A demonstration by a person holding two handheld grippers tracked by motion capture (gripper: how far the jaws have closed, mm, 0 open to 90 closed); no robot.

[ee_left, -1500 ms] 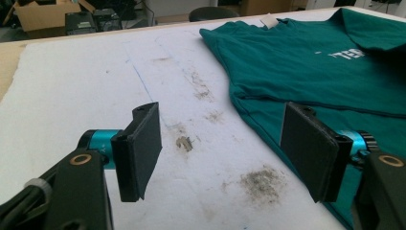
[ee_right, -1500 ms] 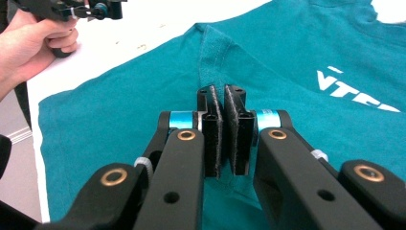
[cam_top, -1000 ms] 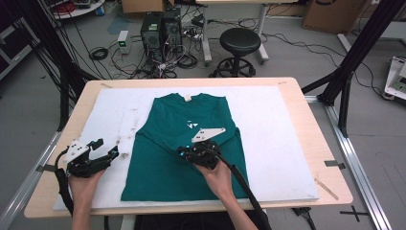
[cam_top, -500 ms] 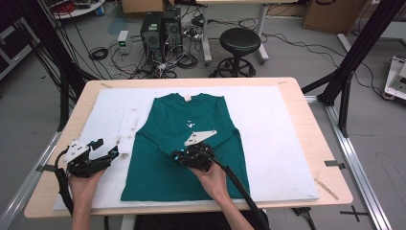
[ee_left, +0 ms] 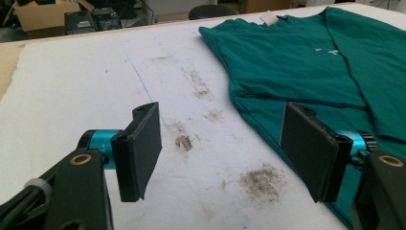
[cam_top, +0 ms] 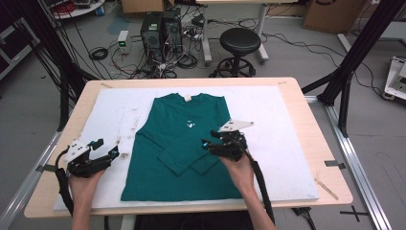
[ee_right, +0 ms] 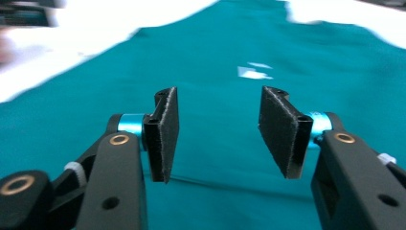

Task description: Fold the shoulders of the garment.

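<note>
Two black handheld grippers, left gripper (cam_top: 106, 149) and right gripper (cam_top: 209, 142), each topped by a grey three-cornered plate. Flat black rectangular pads (ee_left: 142, 148) on teal-blue collars, brass-ringed pivots on black arms, small screw holes at the pad tops. Thick black cable (cam_top: 259, 181) trailing back from each. Bare forearms, no sleeves.

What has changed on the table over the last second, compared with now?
The right gripper has slid leftward over the green shirt, toward the folded sleeves at its middle, its jaws open and holding nothing. The left gripper has stayed where it was on the white mat beside the shirt, jaws open. The shirt looks unmoved.
</note>
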